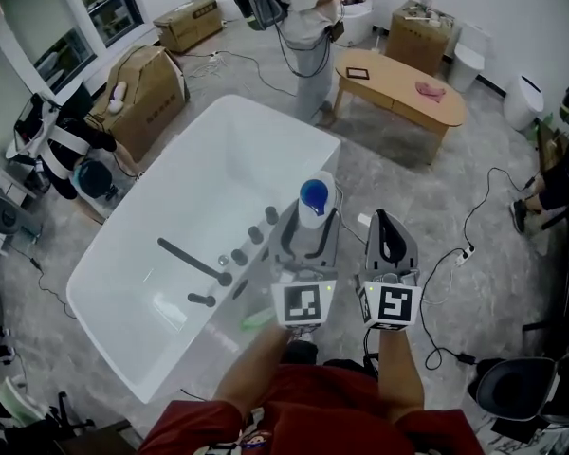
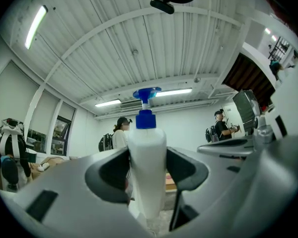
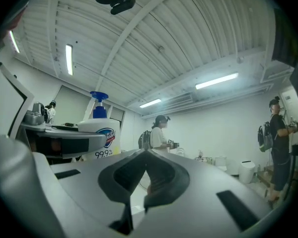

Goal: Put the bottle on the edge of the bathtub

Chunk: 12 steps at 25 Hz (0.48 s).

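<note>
Fingers (image 2: 109, 170) of the left gripper (image 2: 147, 157) clamp both sides of the white pump bottle (image 2: 146, 148), which is upright with its blue pump head on top. Right gripper (image 3: 148, 155) sits beside it, jaws together on nothing. In the head view the bottle is over the bathtub (image 1: 284, 126) near rim, just right of the dark tap fittings (image 1: 254, 235); we cannot tell whether its base touches. Our judgement: lower vertically, seat the whole base on flat rim clear of the taps, release only once it stands

Left gripper (image 1: 308, 224) fingers clamped on bottle (image 1: 315, 195); right gripper (image 1: 387, 222) fingers closed, empty, alongside.
</note>
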### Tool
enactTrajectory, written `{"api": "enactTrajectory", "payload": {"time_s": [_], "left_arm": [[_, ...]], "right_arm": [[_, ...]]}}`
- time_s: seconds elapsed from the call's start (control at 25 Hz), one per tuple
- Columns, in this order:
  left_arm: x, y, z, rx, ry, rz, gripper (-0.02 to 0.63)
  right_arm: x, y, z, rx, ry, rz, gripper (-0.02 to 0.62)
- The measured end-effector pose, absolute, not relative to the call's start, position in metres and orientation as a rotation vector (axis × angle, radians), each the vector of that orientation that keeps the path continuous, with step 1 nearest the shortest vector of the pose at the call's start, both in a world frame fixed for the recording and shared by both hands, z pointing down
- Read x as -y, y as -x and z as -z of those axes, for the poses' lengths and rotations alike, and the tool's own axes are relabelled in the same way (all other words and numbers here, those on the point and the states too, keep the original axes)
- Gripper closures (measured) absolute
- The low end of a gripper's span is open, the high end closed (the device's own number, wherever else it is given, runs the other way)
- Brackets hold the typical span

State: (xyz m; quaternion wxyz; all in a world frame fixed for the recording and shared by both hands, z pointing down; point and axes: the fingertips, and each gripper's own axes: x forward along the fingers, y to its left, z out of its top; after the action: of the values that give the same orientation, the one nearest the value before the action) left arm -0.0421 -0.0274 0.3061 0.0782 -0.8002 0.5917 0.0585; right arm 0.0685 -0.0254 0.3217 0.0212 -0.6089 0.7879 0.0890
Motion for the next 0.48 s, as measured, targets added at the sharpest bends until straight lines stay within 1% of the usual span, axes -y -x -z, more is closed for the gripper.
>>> {"api": "enactTrajectory", "payload": {"time_s": [0.24, 0.36, 0.48], "left_arm": [[0.061, 0.067, -0.31, -1.759, 2.402, -0.154, 0.365], [0.074, 0.064, -0.317, -1.724, 2.395, -0.117, 0.365], [0.086, 0.054, -0.319, -1.724, 2.418, -0.142, 0.365]], "right_arm": [[0.055, -0.042, -0.32, -2.439, 1.892, -0.296, 0.583], [0.065, -0.046, -0.322, -2.422, 1.905, -0.285, 0.583], [0.076, -0.055, -0.326, -2.408, 1.917, -0.286, 0.583]]}}
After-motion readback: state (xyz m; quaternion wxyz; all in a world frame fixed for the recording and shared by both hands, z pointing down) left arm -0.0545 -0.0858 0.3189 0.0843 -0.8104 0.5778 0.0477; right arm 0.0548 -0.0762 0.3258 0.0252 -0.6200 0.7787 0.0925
